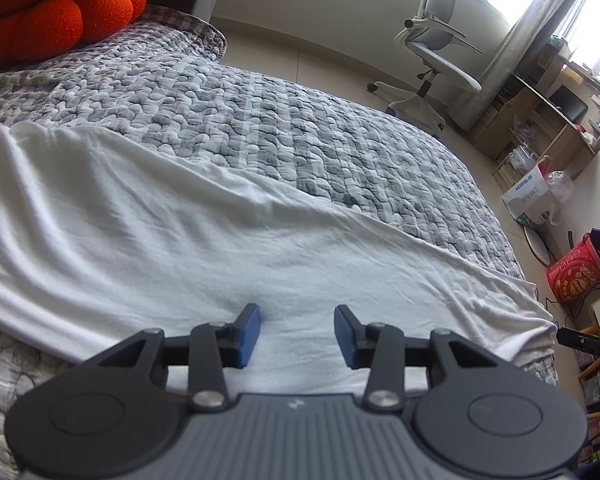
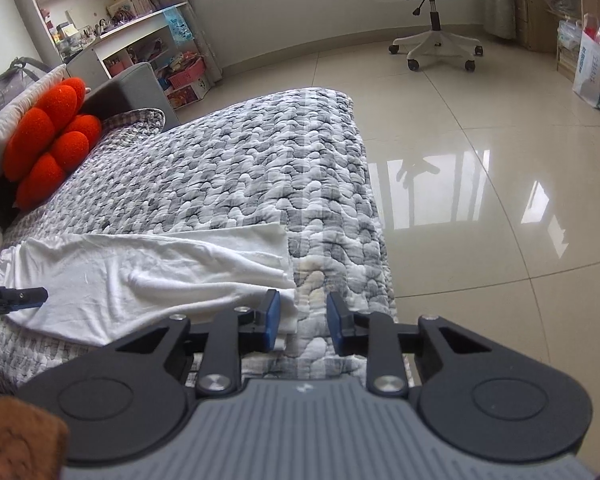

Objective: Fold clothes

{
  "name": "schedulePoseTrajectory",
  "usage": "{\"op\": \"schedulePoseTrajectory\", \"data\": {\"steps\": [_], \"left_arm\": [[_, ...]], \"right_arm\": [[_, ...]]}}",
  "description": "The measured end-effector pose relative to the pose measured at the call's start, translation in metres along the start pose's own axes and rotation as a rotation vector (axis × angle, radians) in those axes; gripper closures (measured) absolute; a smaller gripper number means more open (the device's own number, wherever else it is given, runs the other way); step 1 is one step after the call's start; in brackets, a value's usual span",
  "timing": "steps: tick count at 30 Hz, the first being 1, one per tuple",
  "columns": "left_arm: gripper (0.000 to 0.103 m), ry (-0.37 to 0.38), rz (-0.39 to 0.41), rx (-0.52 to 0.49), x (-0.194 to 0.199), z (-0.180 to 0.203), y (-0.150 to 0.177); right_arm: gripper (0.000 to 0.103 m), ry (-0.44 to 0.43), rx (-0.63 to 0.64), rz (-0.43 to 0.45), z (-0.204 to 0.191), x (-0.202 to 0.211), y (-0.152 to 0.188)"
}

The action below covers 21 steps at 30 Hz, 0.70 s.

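Left wrist view: the left gripper (image 1: 296, 334) is seen over the middle of a white garment (image 1: 180, 236), its blue pads parted with only flat cloth visible in the gap; nothing is gripped. The garment is spread in a long wrinkled band across a grey quilted bedspread (image 1: 260, 128), one end reaching the bed's edge, where the tip of the other tool is glimpsed. An orange cushion (image 1: 56, 12) is seen at the far corner, and a white office chair (image 1: 432, 52) on the floor beyond. In the right wrist view, the right gripper (image 2: 303, 322) is held at the garment's end (image 2: 140, 276), its jaws partly apart; a folded corner of cloth is seen beside the left pad, though contact cannot be judged, and bedspread (image 2: 240, 168) fills the gap.
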<state>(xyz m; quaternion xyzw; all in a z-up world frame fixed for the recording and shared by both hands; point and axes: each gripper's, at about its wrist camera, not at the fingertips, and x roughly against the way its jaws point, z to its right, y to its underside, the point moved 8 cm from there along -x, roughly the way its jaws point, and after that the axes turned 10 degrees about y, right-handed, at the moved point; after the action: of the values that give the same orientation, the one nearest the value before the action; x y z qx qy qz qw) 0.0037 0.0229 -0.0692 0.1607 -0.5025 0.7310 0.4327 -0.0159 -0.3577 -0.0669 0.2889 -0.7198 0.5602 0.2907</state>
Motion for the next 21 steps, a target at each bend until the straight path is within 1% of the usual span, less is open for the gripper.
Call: {"op": "schedulePoseTrajectory", "data": {"steps": [2, 4, 6, 7, 12, 16, 18, 19, 20, 21], "left_arm": [[0.059, -0.004, -0.001, -0.012, -0.001, 0.002, 0.0], [0.058, -0.008, -0.003, -0.021, -0.002, 0.003, 0.0], [0.058, -0.012, -0.004, -0.027, -0.003, 0.003, 0.0], [0.058, -0.012, -0.003, -0.028, -0.002, 0.003, 0.0], [0.058, -0.008, -0.003, -0.023, -0.001, 0.002, 0.0], [0.058, -0.014, -0.009, -0.04, -0.003, 0.003, 0.0], [0.058, -0.016, -0.011, -0.047, -0.003, 0.004, 0.0], [0.058, -0.017, -0.012, -0.048, -0.003, 0.005, 0.0], [0.057, -0.016, -0.013, -0.05, -0.003, 0.005, 0.0], [0.057, -0.015, -0.014, -0.052, -0.004, 0.005, 0.0]], "right_arm": [[0.074, -0.018, -0.006, -0.029, 0.001, -0.003, 0.003], [0.075, -0.009, 0.021, -0.043, -0.005, -0.007, 0.005], [0.099, 0.018, 0.053, -0.029, -0.008, -0.008, 0.004], [0.103, 0.023, 0.06, -0.016, -0.008, -0.006, 0.003], [0.103, -0.014, 0.038, 0.061, 0.0, 0.016, -0.005], [0.103, -0.001, 0.075, 0.024, -0.001, 0.012, 0.001], [0.1, -0.004, 0.094, 0.015, -0.006, 0.009, 0.001], [0.098, 0.002, 0.093, 0.032, -0.006, 0.01, -0.001], [0.089, 0.016, 0.096, 0.063, -0.005, 0.013, -0.005], [0.088, 0.033, 0.099, 0.098, -0.004, 0.017, -0.009]]}}
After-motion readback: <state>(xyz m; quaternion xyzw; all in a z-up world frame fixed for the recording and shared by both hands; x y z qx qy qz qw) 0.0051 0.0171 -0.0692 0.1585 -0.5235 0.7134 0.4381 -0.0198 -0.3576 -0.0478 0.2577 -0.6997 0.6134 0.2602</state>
